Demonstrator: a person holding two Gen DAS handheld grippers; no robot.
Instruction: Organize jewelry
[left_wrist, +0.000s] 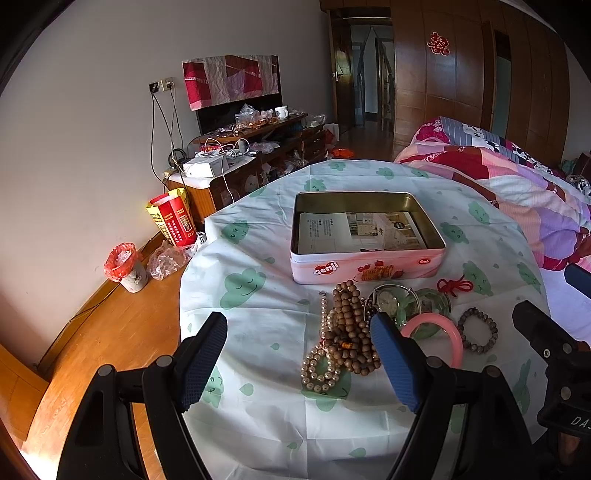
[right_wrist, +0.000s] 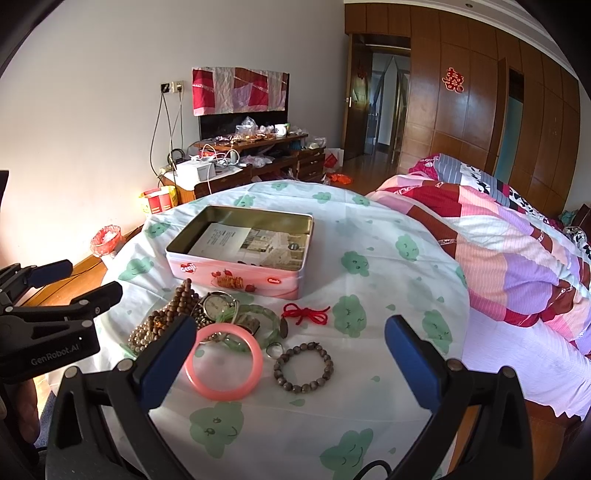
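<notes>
An open pink tin (left_wrist: 364, 267) (right_wrist: 236, 282) lined with printed paper sits on the cloth-covered table. In front of it lies a jewelry pile: brown wooden beads (left_wrist: 349, 325) (right_wrist: 166, 314), a pearl strand (left_wrist: 319, 369), a watch (left_wrist: 388, 297) (right_wrist: 216, 304), a green bangle (right_wrist: 269, 321), a red cord (left_wrist: 456, 286) (right_wrist: 304, 314), a pink bangle (left_wrist: 456, 341) (right_wrist: 223, 362) and a dark bead bracelet (left_wrist: 478, 330) (right_wrist: 303, 367). My left gripper (left_wrist: 299, 362) is open, hovering just short of the pile. My right gripper (right_wrist: 291, 365) is open above the pink bangle and dark bracelet.
The table (right_wrist: 388, 277) wears a white cloth with green clouds. A bed with a patchwork quilt (right_wrist: 517, 251) lies on the right. A cluttered wooden cabinet (left_wrist: 255, 147), a red box (left_wrist: 173, 221) and a small bin (left_wrist: 127, 266) stand along the left wall.
</notes>
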